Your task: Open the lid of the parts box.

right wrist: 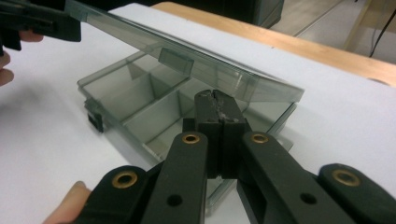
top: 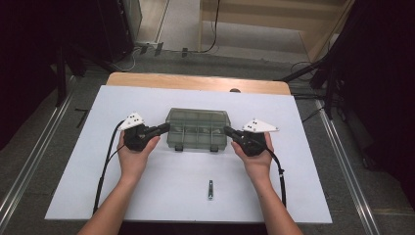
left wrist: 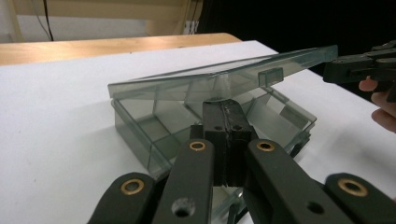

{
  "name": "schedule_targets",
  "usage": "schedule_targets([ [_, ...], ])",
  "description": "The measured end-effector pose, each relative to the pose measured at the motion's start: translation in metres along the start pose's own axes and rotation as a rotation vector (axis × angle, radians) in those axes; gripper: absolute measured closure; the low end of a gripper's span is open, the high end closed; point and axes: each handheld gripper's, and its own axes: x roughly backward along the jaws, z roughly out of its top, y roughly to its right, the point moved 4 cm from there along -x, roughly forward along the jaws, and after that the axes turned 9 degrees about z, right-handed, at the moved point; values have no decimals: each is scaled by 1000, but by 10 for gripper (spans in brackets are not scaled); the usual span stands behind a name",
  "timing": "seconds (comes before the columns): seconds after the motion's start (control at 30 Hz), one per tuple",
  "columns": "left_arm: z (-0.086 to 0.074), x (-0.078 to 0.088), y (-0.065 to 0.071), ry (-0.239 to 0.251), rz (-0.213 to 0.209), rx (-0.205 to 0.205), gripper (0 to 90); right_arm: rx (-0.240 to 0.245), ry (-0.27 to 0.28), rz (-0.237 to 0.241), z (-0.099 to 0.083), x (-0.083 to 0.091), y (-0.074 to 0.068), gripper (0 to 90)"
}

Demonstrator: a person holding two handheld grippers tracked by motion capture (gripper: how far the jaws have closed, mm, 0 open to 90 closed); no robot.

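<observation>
step: lifting the lid (left wrist: 224,77) of the smoky clear compartment box (top: 198,128), one gripper at each short end; lid looks part raised, tilted up at the front, hinge side away from the person
left gripper (top: 164,129): jaws pressed together, nothing between them; tip at the box's left end, seems tucked under the lid edge, contact itself not clear
right gripper (top: 229,130): jaws pressed together too, holding nothing; tip at the box's right end, same spot under the lid
box: directly between the two tips, on the white table sheet (top: 147,196); compartments look empty
latches: two dark tabs on the front wall (top: 178,147), look undone
metal piece (top: 210,189): small, lying behind the grippers toward the person, well apart from the box
hands: left hand (top: 133,156) and right hand (top: 254,159) low, palms inward, grippers aimed at each other almost level
next: likely both tips rise together, even, swinging the lid back; uneven lift could twist it or slide the box
</observation>
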Motion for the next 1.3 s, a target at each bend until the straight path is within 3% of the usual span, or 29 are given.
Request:
schedule_targets([
  [0.13, 9, -2, 1, 25, 12, -1, 900, -15, 19, -7, 10, 0, 6, 900],
  [0.23, 16, -3, 0, 17, 21, 16, 900, -17, 32, -8, 18, -1, 9, 900],
  [0.53, 33, -13, -3, 47, 40, 17, 900, -1, 50, -37, 34, -9, 14, 900],
  [0.97, 55, -29, -8, 91, 72, 24, 900, -51, 94, -70, 52, -19, 28, 900],
  [1.17, 60, -27, -15, 94, 83, -7, 895, -108, 134, -73, 58, -21, 34, 900],
  [1.23, 59, -24, -16, 98, 76, -16, 830, -124, 141, -78, 60, -22, 36, 900],
  [1.3, 59, -21, -19, 112, 115, -25, 711, -126, 142, -80, 61, -24, 38, 900],
])
